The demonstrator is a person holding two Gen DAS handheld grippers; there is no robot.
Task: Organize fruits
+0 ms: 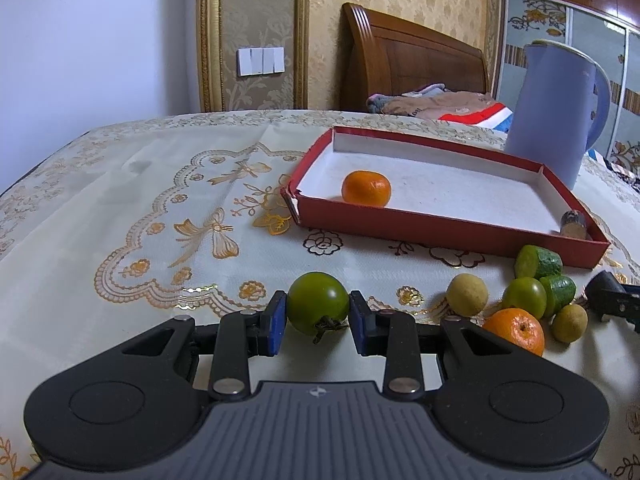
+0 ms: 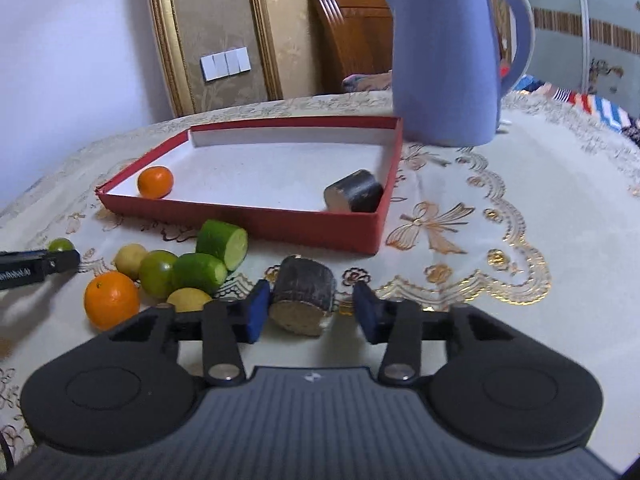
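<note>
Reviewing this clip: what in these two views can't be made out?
- Left view: dark chunk in the red box, half hidden by the wall.
- Left view: right gripper, cut off by the frame edge.
- Right view: green tomato, mostly behind the left gripper.
- Both views: whether the pads touch the fruit.

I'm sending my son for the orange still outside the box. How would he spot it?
Find the red box; a fruit pile lies before its near wall. The orange sits at the pile's front edge, the only orange-coloured piece among green and yellow ones.
</note>
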